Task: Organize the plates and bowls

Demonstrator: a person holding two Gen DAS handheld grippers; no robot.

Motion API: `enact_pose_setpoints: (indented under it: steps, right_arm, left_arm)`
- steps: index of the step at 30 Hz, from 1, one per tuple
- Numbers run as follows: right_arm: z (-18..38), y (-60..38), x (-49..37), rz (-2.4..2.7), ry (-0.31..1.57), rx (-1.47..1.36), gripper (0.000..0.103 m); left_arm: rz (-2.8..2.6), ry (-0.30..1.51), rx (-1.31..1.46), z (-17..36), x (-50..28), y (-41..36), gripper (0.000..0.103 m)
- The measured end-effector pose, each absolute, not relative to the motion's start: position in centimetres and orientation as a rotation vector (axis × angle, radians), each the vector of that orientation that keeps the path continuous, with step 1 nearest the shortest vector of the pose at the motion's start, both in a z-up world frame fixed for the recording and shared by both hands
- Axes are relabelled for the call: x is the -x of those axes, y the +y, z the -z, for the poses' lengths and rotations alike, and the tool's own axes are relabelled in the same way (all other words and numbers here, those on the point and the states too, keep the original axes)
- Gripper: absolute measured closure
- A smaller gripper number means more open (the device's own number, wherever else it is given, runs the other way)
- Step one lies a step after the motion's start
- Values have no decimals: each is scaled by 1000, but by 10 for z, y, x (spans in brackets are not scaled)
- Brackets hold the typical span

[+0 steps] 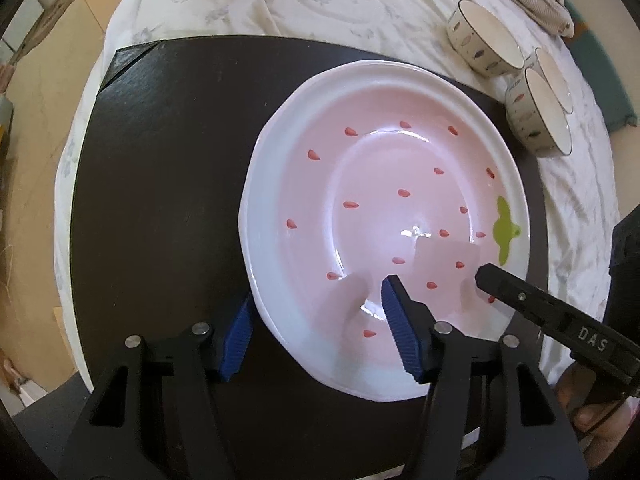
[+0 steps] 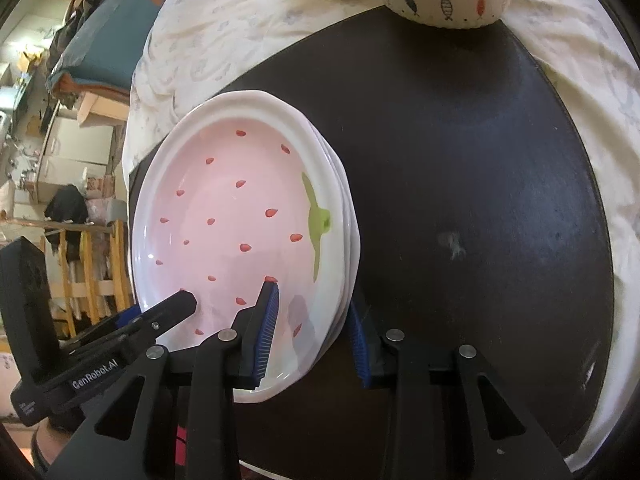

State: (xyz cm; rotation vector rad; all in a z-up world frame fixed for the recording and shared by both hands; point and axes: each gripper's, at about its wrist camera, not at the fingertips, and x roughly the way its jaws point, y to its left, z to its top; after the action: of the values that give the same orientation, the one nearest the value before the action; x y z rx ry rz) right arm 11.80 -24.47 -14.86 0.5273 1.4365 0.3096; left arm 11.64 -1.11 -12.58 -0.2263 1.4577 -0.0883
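Straddling the rim of the pink strawberry-patterned ceramic plate (image 1: 384, 208) on the black desk (image 1: 168, 184): left hand-held gripper (image 1: 316, 332) and right hand-held gripper (image 2: 314, 334), both part-open, pads apparently clear. Fish-patterned cream bowls (image 1: 486, 46) beyond, on bedding.

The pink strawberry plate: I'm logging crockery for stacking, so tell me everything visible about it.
The pink strawberry plate is a glossy, ceramic-looking dish with a white rim, pink well, red seed marks and a green leaf on one edge. It tops a stack of similar plates on a dark mat. The left gripper and right gripper each straddle its rim, one jaw inside the well, one outside; whether they press cannot be told.
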Motion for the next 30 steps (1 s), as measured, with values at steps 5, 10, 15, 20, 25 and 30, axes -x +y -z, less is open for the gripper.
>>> enact_pose_setpoints:
  steps: [5, 10, 15, 20, 25, 30]
  right_arm:
    - [148, -251, -125, -286, 1410, -525, 67]
    - [148, -252, -124, -283, 1407, -525, 67]
    - [145, -249, -124, -282, 1403, -508, 65]
    - [133, -249, -121, -264, 1355, -448, 64]
    - [114, -251, -111, -262, 1262, -402, 50]
    - [97, -251, -103, -279, 1189, -392, 32]
  left_arm:
    - [84, 1446, 184, 127, -118, -22, 46]
    - [76, 1443, 152, 127, -121, -26, 45]
    - [23, 1367, 35, 119, -120, -29, 44]
    - [-21, 1248, -35, 97, -114, -30, 44]
    - [-13, 1168, -60, 82, -104, -31, 38]
    - [22, 1119, -4, 71, -103, -24, 5]
